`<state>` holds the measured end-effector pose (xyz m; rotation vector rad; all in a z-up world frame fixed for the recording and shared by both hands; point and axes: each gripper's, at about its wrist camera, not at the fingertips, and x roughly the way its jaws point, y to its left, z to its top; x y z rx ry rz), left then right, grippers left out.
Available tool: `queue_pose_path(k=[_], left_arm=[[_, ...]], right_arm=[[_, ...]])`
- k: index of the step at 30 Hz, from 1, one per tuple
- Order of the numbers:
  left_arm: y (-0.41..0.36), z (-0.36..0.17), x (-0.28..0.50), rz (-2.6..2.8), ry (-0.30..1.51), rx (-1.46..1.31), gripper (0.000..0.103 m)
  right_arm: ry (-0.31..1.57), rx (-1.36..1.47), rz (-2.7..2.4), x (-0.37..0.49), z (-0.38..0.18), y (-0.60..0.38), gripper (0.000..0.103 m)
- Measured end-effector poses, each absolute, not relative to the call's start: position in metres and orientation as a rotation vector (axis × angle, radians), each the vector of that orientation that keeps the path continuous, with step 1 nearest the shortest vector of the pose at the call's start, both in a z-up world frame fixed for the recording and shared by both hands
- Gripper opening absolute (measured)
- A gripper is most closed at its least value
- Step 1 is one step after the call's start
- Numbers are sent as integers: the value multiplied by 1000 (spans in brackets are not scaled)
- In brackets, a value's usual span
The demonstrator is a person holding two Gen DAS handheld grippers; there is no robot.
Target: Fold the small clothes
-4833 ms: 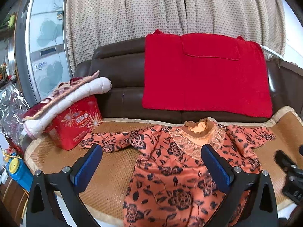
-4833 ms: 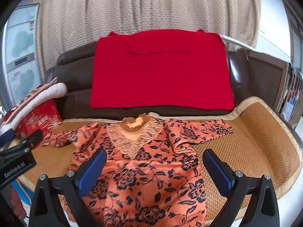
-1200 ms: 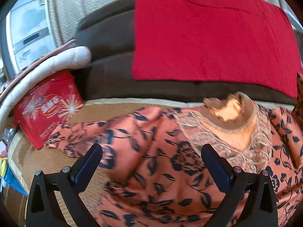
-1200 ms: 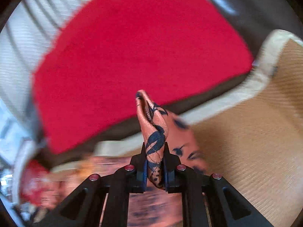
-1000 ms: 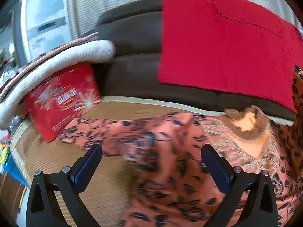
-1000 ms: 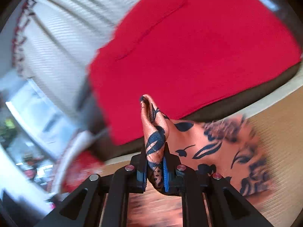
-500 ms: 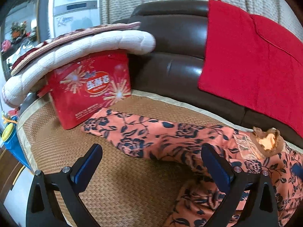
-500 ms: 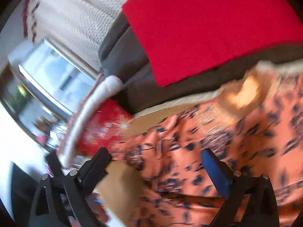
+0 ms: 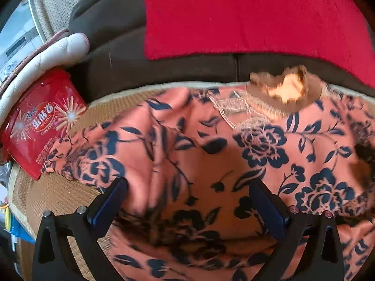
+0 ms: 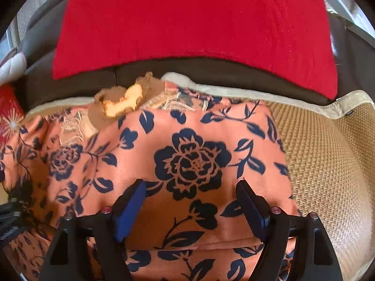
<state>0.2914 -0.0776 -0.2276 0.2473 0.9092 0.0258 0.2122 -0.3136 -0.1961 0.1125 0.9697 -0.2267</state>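
An orange top with dark blue flowers (image 9: 211, 154) lies on a woven mat (image 9: 56, 192) on the sofa seat, its tan lace collar (image 9: 281, 91) toward the backrest. Its right sleeve is folded across the body (image 10: 192, 161); the left sleeve (image 9: 77, 157) still stretches out toward a red tin. My left gripper (image 9: 187, 201) is open and empty, close above the garment's left half. My right gripper (image 10: 191, 201) is open and empty over the folded right half, its jaws narrower than the left's.
A red cloth (image 10: 187, 23) hangs over the dark brown backrest (image 9: 112, 35). A red tin (image 9: 39, 124) with a rolled quilt (image 9: 46, 56) on it stands at the mat's left end. Bare mat (image 10: 328, 164) shows to the right of the garment.
My right gripper carried the right sleeve across the body and let it go; its jaws are now open. My left gripper swung left toward the tin, then came back low over the garment.
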Motion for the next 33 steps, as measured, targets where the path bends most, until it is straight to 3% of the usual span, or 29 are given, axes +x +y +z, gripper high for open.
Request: queue_pose_path(k=[10, 33], left_arm=[[-98, -179, 271, 12, 678, 173, 103], [-87, -172, 268, 52, 636, 132, 103]], right_arm=[[685, -104, -305, 189, -124, -290, 81], [675, -73, -214, 182, -111, -278, 81]])
